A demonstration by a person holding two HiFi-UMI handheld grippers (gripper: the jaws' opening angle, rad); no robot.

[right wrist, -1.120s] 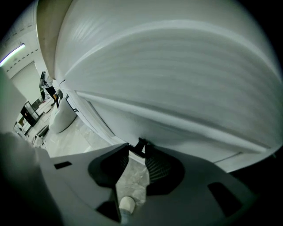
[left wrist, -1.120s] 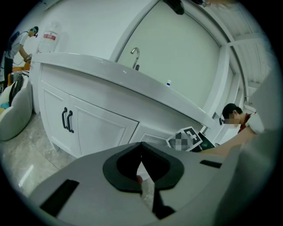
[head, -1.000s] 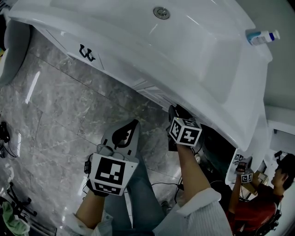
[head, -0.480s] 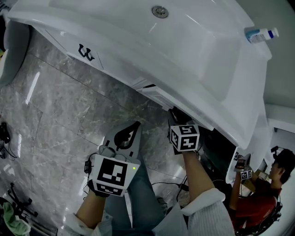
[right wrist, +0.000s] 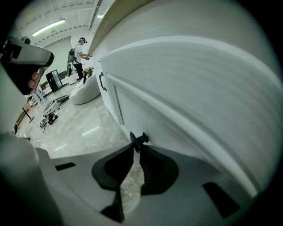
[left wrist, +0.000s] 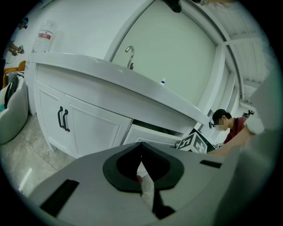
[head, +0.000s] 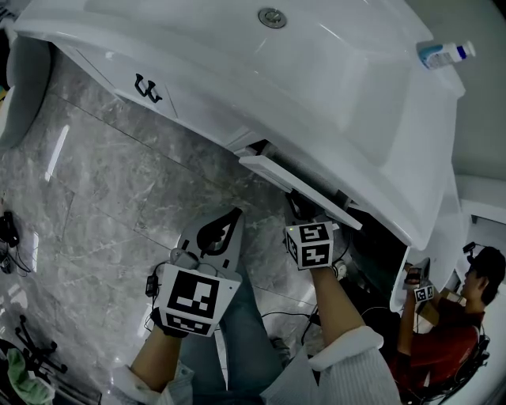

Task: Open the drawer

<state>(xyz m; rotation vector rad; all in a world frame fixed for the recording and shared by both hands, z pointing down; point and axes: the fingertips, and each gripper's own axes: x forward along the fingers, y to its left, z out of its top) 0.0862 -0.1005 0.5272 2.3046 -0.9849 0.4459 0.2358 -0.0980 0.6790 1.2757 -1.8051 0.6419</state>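
The white vanity's drawer (head: 294, 187) stands partly pulled out under the sink counter; in the left gripper view its front (left wrist: 148, 137) shows with a dark gap above it. My right gripper (head: 297, 204) reaches under the drawer's front edge, tips partly hidden there. In the right gripper view its jaws (right wrist: 137, 145) have just been closing and pinch the small black drawer handle (right wrist: 140, 138). My left gripper (head: 232, 217) hangs over the floor to the left of the drawer, shut and holding nothing; its tips (left wrist: 141, 146) meet.
Left of the drawer are cabinet doors with black handles (head: 147, 89). The sink basin (head: 271, 17) and a bottle (head: 447, 53) sit on top. A person in red (head: 447, 348) stands at the right. Cables (head: 8, 229) lie on the marble floor.
The drawer front has slid out from the vanity. My right gripper has come back toward me with it and rolled. The left gripper has kept still.
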